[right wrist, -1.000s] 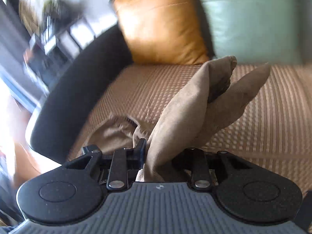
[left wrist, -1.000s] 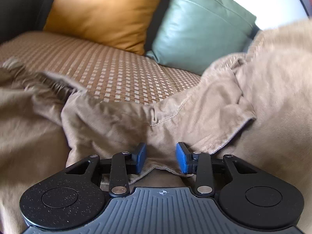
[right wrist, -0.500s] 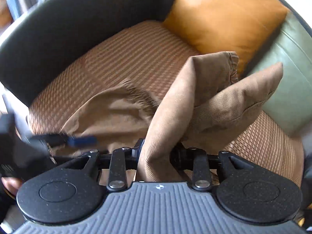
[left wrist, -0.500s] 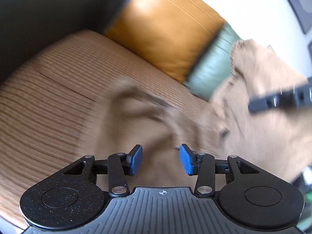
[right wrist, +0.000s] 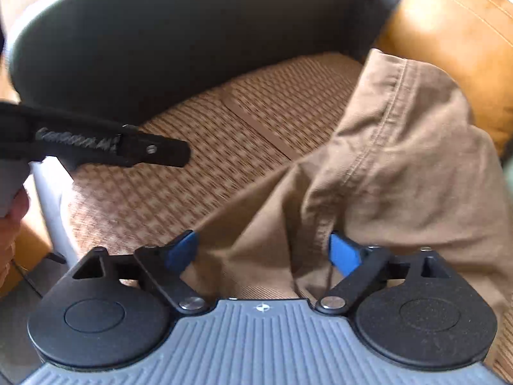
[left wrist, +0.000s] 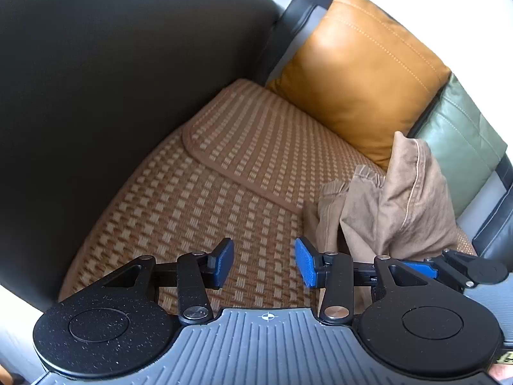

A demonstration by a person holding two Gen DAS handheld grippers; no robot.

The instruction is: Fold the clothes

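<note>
1. Brown garment [right wrist: 384, 166] lies bunched on the woven seat mat [left wrist: 224, 176], at the right of the left wrist view, leaning towards the orange cushion [left wrist: 359, 73]; with no support its raised fold may slump.
2. Right gripper [right wrist: 263, 252] has its jaws opening, cloth between them but seemingly not pinched, though blur hampers this; the fold could spring apart.
3. Left gripper [left wrist: 264, 264] has jaws spread over bare mat, holding nothing, so nothing pins the pile.
4. Both grippers sit close at the lower right of the left view and might knock together.
</note>
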